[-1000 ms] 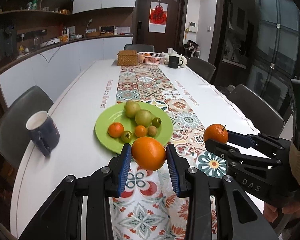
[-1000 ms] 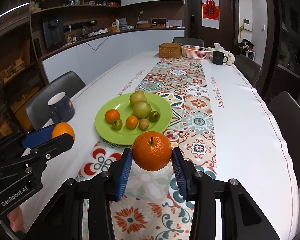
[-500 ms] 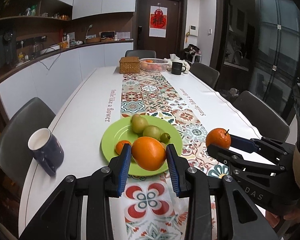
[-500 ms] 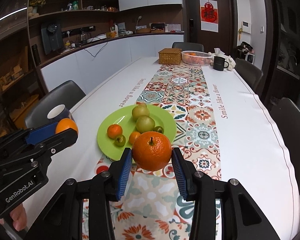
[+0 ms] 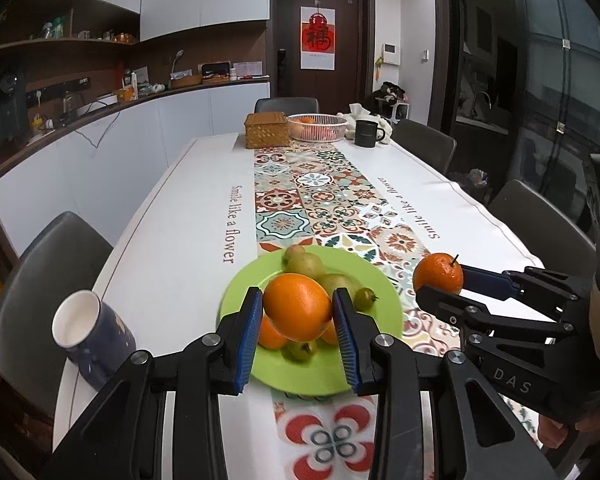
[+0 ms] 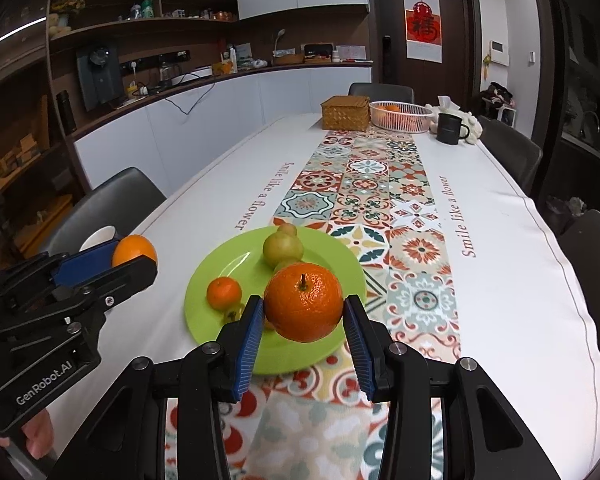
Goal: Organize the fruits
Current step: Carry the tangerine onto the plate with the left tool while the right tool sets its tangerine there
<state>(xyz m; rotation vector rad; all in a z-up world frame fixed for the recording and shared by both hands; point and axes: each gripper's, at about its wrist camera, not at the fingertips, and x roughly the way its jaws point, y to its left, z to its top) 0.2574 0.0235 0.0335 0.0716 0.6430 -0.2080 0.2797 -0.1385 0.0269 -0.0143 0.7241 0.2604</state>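
Observation:
My left gripper is shut on a smooth orange, held above the near part of the green plate. My right gripper is shut on a stemmed orange, also over the plate's near edge. Each gripper shows in the other's view: the right one with its orange at the right, the left one with its orange at the left. On the plate lie green pears, a small tangerine and small green fruits, partly hidden by the held oranges.
A dark blue mug stands left of the plate near the table edge. At the table's far end are a wicker box, a white basket with oranges and a black mug. Grey chairs ring the table.
Both grippers, each still holding its orange, have moved back toward the near end of the table; the plate now sits lower in both views, behind the held oranges.

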